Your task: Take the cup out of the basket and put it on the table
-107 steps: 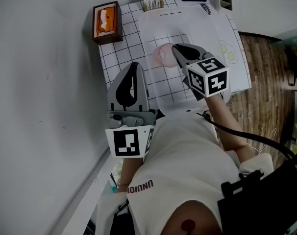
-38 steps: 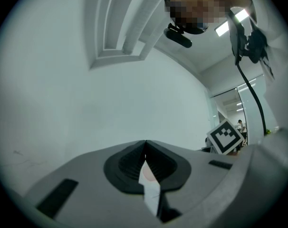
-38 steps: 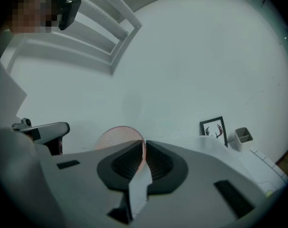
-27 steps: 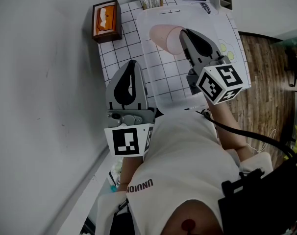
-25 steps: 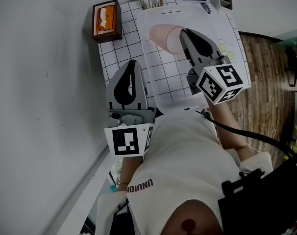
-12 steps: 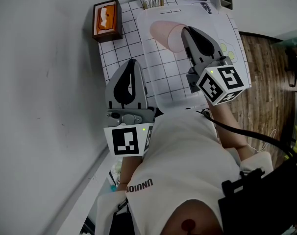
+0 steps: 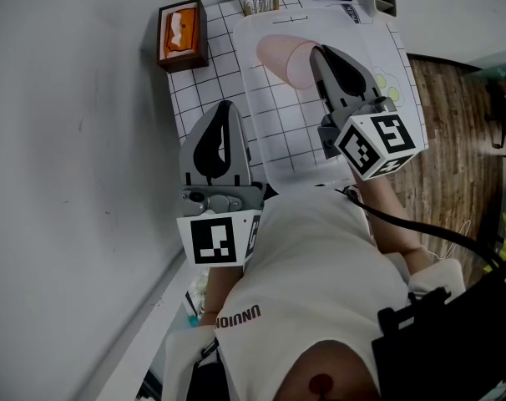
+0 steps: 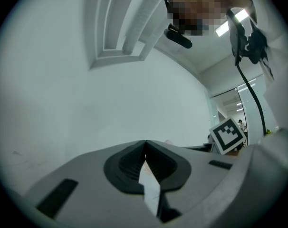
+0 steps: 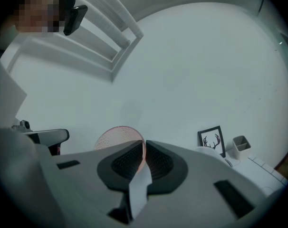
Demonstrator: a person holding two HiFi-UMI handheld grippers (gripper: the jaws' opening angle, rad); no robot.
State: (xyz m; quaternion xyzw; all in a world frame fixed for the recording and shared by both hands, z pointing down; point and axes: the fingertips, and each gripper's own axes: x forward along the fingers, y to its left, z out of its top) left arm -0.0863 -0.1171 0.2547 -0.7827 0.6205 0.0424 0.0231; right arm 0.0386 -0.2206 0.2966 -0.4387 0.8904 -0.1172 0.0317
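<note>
Grid-patterned table (image 7: 204,98); pale wall (image 7: 69,140) left of basket (image 7: 274,170), wood floor (image 7: 453,132) right. Right gripper (image 7: 316,53) clamped on pink cup (image 7: 278,55) rim, over basket's far end. Left gripper (image 7: 226,109) jaws pressed together, empty, beside basket's left edge. Shirt print (image 7: 239,317) upside down, unclear.

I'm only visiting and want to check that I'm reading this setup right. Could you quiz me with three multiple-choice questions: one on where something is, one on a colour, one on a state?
1. Where does the tissue box stand? A on a chair; B on the table's far left corner; C in a drawer.
2. What colour is the cup? A blue; B green; C pink.
3. What is the right gripper doing? A shut on the cup; B open and empty; C holding a pen.

Answers: 1 B, the head view shows it on the gridded tabletop. 2 C, it looks pink in both views. 3 A, its jaws pinch the cup's rim.
</note>
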